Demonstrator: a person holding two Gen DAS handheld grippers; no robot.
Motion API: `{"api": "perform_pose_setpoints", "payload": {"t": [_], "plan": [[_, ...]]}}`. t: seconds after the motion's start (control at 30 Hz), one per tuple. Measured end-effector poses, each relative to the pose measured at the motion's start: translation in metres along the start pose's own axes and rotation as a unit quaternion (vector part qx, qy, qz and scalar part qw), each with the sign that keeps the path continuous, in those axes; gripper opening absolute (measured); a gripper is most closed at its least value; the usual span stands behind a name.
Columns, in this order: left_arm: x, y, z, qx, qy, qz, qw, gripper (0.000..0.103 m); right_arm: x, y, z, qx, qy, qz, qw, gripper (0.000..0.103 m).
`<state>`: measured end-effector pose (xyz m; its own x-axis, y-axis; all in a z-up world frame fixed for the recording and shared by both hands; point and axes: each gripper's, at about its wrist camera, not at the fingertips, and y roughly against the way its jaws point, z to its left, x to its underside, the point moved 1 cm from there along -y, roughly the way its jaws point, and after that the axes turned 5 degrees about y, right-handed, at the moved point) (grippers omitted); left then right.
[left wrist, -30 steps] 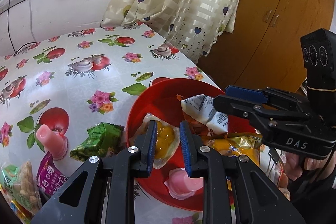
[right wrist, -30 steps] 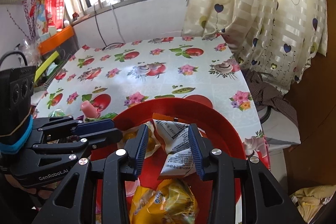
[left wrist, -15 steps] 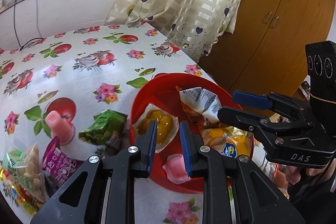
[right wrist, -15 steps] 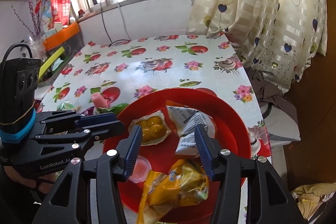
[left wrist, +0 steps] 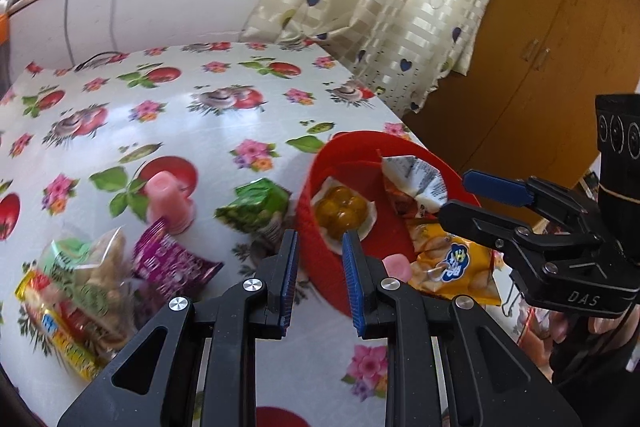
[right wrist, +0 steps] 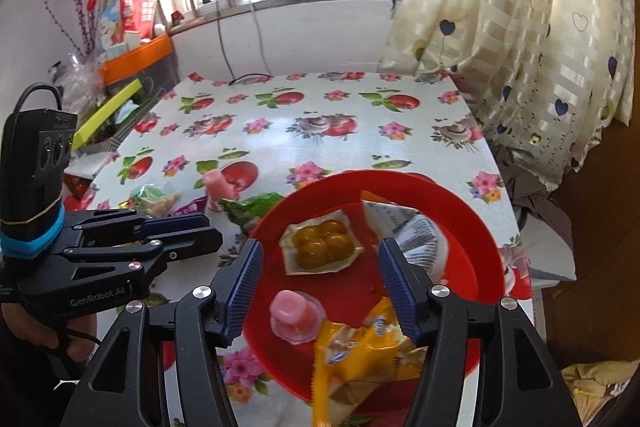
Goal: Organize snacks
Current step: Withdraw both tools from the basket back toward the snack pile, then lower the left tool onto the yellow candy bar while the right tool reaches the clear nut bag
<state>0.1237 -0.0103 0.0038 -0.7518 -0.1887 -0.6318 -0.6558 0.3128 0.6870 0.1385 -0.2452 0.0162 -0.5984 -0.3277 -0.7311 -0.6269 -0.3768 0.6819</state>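
A red bowl (right wrist: 472,227) near the table's right edge holds a yellow-ball pack (right wrist: 322,247), a white packet (right wrist: 412,227), a pink jelly cup (right wrist: 290,313) and a yellow bag (right wrist: 360,355). My right gripper (right wrist: 324,287) is open and empty above the bowl. My left gripper (left wrist: 318,267) is open and empty, hovering at the bowl's (left wrist: 320,275) left rim. On the table left of the bowl lie a green pack (left wrist: 256,207), a pink jelly cup (left wrist: 166,199), a purple packet (left wrist: 172,263) and a clear snack bag (left wrist: 84,283).
The flowered tablecloth (left wrist: 200,131) covers the table up to the window wall. A curtain (right wrist: 520,47) hangs at the right, with a wooden cabinet (left wrist: 540,47) beyond the table edge. Cluttered shelves (right wrist: 120,67) stand at the far left.
Both grippers have pulled back from the bowl. The right gripper has opened wider. The left gripper has shifted left, bringing more of the table snacks into view.
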Motion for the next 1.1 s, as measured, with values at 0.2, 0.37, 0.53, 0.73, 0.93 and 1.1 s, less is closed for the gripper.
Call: {"api": "perform_pose_setpoints", "payload": {"t": [0.2,0.37,0.53,0.73,0.93,1.1], "plan": [[0.007,0.014,0.010,-0.004,0.008,-0.007,0.9999,0.034,-0.001,-0.002,0.016,-0.010,0.010,0.001,1.000,0.064],[0.012,0.024,0.019,-0.006,0.020,-0.012,0.9997,0.039,-0.002,-0.005,0.029,-0.020,0.020,0.004,1.000,0.066],[0.016,0.033,0.031,-0.017,0.031,-0.018,0.9992,0.039,-0.004,-0.007,0.041,-0.031,0.030,0.005,0.999,0.066],[0.020,0.040,0.043,-0.025,0.044,-0.022,0.9985,0.039,-0.006,-0.010,0.051,-0.038,0.039,0.006,0.998,0.067],[0.022,0.046,0.051,-0.031,0.052,-0.025,0.9979,0.039,-0.007,-0.009,0.057,-0.041,0.043,0.001,0.998,0.068],[0.025,0.050,0.060,-0.042,0.059,-0.031,0.9969,0.039,-0.006,-0.012,0.059,-0.043,0.045,0.003,0.998,0.071]]}}
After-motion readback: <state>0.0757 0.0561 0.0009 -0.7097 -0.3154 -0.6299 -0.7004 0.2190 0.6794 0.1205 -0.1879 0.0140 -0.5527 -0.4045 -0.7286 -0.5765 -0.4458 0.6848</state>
